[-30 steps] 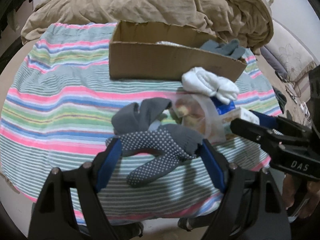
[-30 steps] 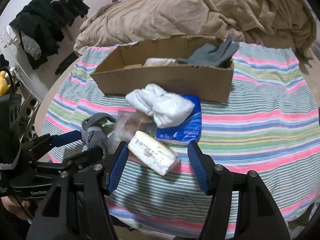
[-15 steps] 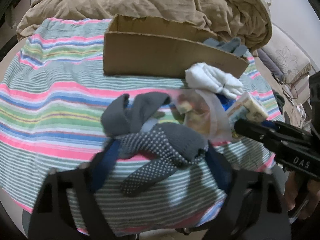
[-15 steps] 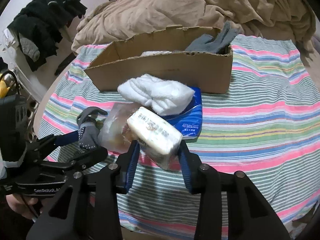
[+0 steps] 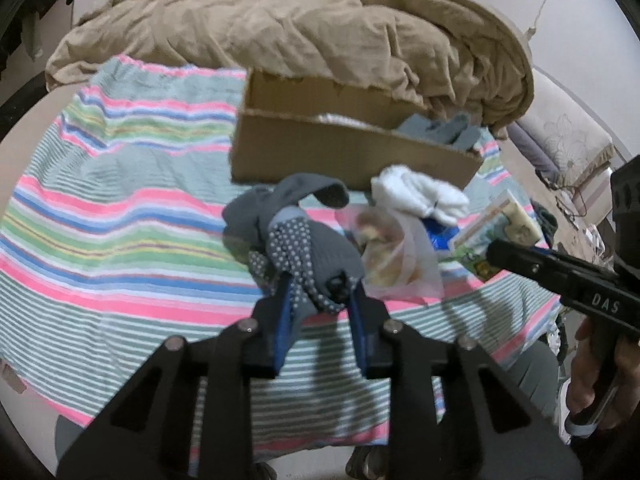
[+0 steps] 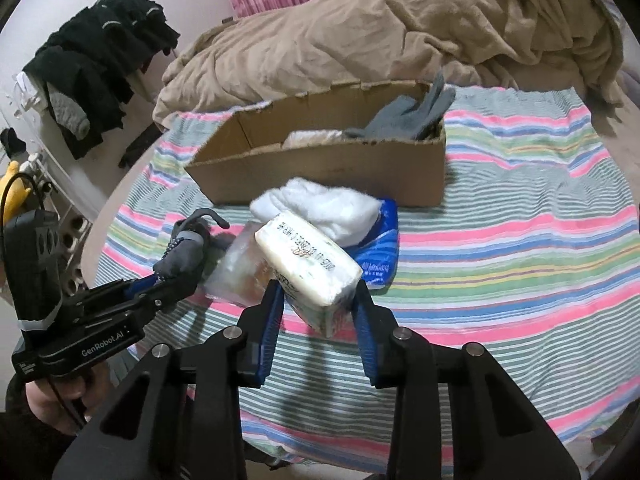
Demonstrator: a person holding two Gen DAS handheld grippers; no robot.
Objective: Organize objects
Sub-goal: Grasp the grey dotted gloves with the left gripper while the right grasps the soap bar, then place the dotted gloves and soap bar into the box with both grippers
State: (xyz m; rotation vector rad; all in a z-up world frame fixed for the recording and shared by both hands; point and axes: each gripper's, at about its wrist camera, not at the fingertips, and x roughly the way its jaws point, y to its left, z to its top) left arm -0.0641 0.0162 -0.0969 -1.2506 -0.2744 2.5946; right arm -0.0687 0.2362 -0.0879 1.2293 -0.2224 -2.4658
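My left gripper (image 5: 320,288) is shut on a grey dotted glove (image 5: 304,244) and holds it above the striped cloth (image 5: 120,216). My right gripper (image 6: 318,292) is shut on a white tissue pack (image 6: 308,260), lifted and tilted; the pack also shows in the left wrist view (image 5: 496,228). A cardboard box (image 6: 332,164) stands behind, holding a grey glove (image 6: 408,116) and something white (image 6: 312,136). The box also shows in the left wrist view (image 5: 344,152).
A white rolled cloth (image 6: 320,204), a blue packet (image 6: 380,252) and a clear plastic bag with food (image 5: 396,248) lie in front of the box. A tan blanket (image 6: 400,28) is heaped behind. Dark clothes (image 6: 92,60) hang at the left.
Both grippers closed and lifted: the left on the dotted glove, the right on the tissue pack, which rose off the cloth and tilted.
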